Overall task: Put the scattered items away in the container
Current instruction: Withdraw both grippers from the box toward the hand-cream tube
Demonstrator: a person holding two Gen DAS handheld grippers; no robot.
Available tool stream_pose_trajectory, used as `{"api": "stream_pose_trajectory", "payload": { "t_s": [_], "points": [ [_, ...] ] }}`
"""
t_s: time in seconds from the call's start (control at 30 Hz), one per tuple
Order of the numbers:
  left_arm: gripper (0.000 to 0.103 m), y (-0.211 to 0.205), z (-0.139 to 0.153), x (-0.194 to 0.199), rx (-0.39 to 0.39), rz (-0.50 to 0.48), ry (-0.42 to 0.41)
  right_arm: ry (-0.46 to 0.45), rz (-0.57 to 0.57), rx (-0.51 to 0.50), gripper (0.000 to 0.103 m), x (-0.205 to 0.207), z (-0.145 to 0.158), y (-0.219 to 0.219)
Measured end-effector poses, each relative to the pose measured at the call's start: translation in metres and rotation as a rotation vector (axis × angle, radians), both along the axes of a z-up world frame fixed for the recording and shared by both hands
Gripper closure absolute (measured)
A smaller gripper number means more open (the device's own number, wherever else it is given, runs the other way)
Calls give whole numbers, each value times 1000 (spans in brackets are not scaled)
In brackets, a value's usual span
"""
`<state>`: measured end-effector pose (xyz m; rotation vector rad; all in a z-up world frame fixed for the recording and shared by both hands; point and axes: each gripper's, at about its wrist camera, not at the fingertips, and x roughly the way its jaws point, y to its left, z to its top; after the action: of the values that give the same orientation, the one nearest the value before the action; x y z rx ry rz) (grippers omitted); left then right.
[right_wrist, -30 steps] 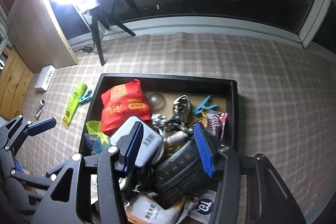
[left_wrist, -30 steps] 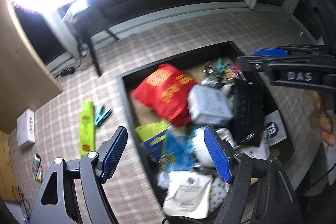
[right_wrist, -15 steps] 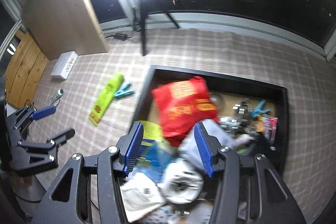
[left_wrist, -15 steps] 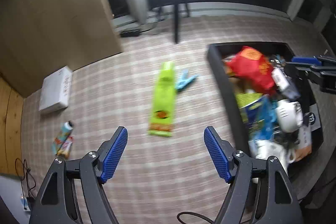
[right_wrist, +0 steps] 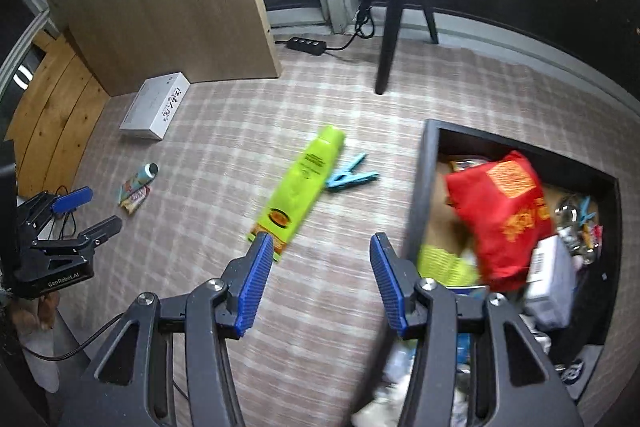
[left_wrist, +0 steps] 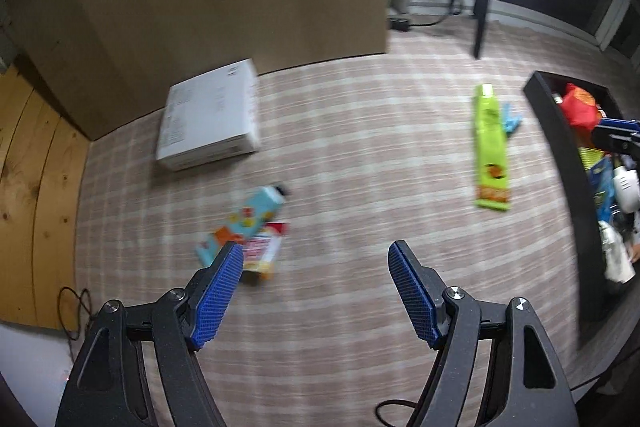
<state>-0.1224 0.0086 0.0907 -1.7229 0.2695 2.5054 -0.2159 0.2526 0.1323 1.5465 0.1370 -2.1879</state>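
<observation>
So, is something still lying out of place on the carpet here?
Yes. Outside the black container lie a green package touching a blue clothespin, a light blue tube overlapping a small packet, and a white box beside the wooden panel.

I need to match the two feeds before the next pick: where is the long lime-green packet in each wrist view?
Left wrist: lime-green packet lies right of centre on the checked rug, left of the black container.
Right wrist: packet lies at centre, above the left fingertip.
Shared landmark: the blue clothespin touching it.
</observation>
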Motion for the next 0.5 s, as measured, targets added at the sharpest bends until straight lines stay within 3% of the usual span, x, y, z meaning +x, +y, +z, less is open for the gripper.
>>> {"api": "stream_pose_trajectory", "payload": {
  "t_s": [0.23, 0.5],
  "points": [
    [31, -48, -20, -25, 0, -18, -43, -51, -76, -1, 53, -14, -14, -36],
    [36, -67, -55, -51, -30, -96, -90, -110, -144, 23, 53, -37, -42, -58]
  ]
}}
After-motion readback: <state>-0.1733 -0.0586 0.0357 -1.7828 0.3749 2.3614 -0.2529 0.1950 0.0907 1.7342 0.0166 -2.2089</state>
